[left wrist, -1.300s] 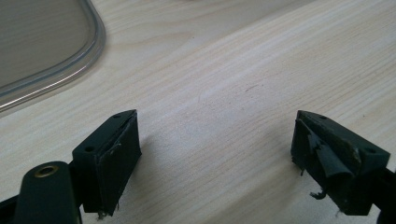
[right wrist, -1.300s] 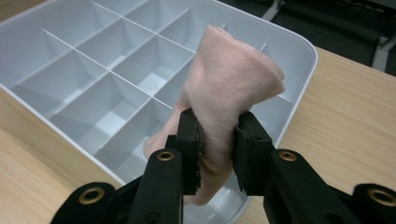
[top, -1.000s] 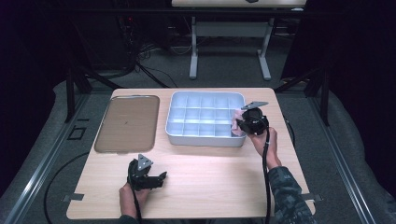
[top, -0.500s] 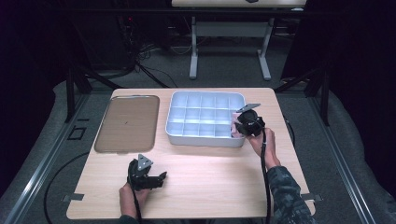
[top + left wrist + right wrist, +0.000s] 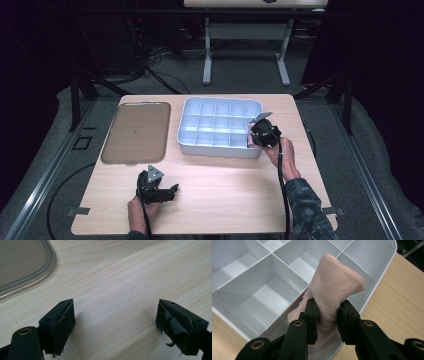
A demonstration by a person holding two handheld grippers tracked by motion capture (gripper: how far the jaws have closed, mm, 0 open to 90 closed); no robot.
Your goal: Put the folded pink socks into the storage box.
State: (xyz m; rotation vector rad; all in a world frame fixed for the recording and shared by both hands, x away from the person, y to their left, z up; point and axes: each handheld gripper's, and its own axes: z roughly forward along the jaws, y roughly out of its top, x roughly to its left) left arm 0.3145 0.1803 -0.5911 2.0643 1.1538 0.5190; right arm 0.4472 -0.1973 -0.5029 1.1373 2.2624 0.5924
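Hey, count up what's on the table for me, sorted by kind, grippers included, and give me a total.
Grippers: 2, the left gripper and the right gripper
Divided white bins: 1, the compartment tray
Flat clear lids: 1, the lid
Pink cloths: 1, the cloth, pinched in the right gripper
Total: 5

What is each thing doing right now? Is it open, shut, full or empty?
Left tool: open, holding nothing, just above the table.
Right tool: shut on the pink cloth, over the box's corner.
Divided box: lidless, compartments look empty apart from the cloth.
Clear tray: flat, empty.
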